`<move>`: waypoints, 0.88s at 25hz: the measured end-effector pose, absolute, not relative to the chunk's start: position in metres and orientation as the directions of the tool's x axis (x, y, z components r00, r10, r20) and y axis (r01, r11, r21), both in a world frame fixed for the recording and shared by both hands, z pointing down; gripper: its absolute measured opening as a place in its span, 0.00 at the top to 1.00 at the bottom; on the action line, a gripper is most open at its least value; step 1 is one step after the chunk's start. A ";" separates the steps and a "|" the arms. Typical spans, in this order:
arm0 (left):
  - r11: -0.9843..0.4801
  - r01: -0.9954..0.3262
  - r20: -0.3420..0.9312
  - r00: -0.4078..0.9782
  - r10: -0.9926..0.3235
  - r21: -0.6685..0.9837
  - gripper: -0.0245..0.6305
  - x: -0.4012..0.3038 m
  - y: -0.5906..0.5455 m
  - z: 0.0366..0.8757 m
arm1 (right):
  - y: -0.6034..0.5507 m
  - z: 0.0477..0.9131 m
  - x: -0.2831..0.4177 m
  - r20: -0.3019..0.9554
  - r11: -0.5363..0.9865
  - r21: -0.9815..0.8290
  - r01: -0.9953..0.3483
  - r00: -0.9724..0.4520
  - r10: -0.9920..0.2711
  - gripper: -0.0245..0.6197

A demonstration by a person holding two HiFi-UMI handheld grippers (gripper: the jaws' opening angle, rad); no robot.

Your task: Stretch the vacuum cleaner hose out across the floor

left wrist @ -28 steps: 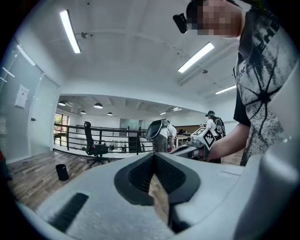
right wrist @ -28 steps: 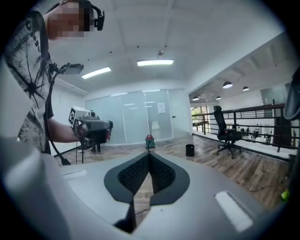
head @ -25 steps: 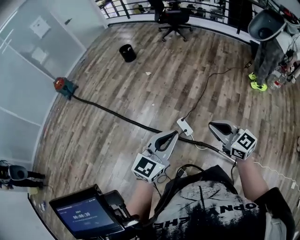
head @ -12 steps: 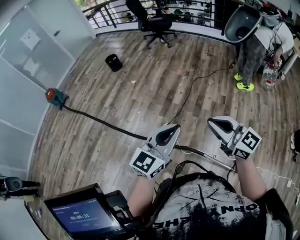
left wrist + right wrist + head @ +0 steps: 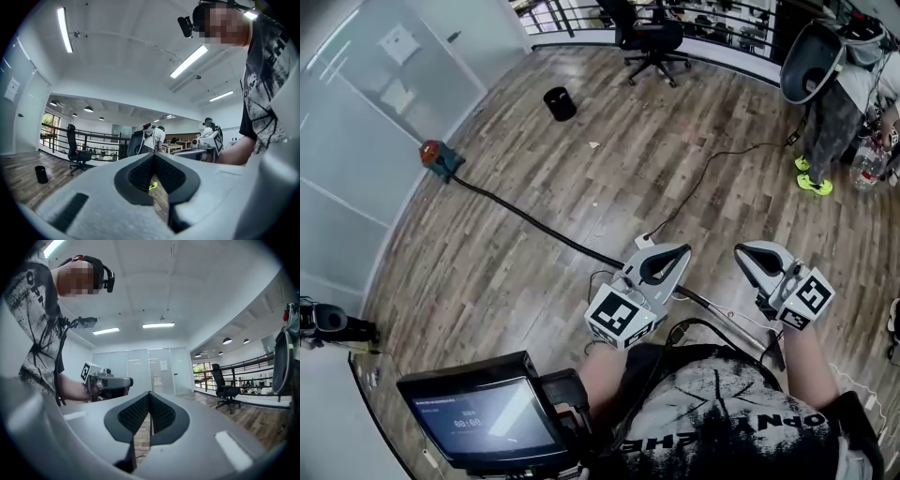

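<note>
The black vacuum hose (image 5: 525,218) lies on the wooden floor. It runs from the red and green vacuum cleaner (image 5: 437,157) by the glass wall toward me and passes under my left gripper (image 5: 679,251). From there a metal wand (image 5: 724,317) goes on to the right below my right gripper (image 5: 746,251). Both grippers are held level above the floor, side by side. The left gripper (image 5: 153,155) is shut with nothing between its jaws. The right gripper (image 5: 149,393) is shut and holds nothing either.
A white power strip (image 5: 643,242) with a thin cable lies just beyond the left gripper. Farther off are a black bin (image 5: 560,103), an office chair (image 5: 652,37) by a railing, and a person (image 5: 825,89) at the right. A screen (image 5: 487,420) sits near my body.
Both grippers have moved together to the right over the floor and stayed shut. The power strip, once between them, now shows left of the left gripper's tip. The hose lies as before.
</note>
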State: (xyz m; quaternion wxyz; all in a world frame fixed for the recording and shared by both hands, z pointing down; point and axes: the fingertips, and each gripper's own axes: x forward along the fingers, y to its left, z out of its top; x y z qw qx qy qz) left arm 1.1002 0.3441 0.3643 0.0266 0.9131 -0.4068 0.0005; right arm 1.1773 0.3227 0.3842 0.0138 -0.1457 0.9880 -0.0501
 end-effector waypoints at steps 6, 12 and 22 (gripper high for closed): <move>-0.676 -0.736 0.039 0.677 -0.735 0.048 0.96 1.102 0.347 0.372 | 0.322 0.397 1.176 -0.007 0.948 -0.095 -0.304 -0.952 -0.306 0.95; -0.672 -0.740 0.052 0.673 -0.738 0.038 0.96 1.100 0.342 0.373 | 0.318 0.395 1.172 -0.010 0.952 -0.067 -0.298 -0.954 -0.299 0.95; -0.655 -0.749 0.028 0.660 -0.751 0.100 0.96 1.095 0.334 0.369 | 0.314 0.388 1.180 0.015 0.959 -0.008 -0.284 -0.959 -0.284 0.95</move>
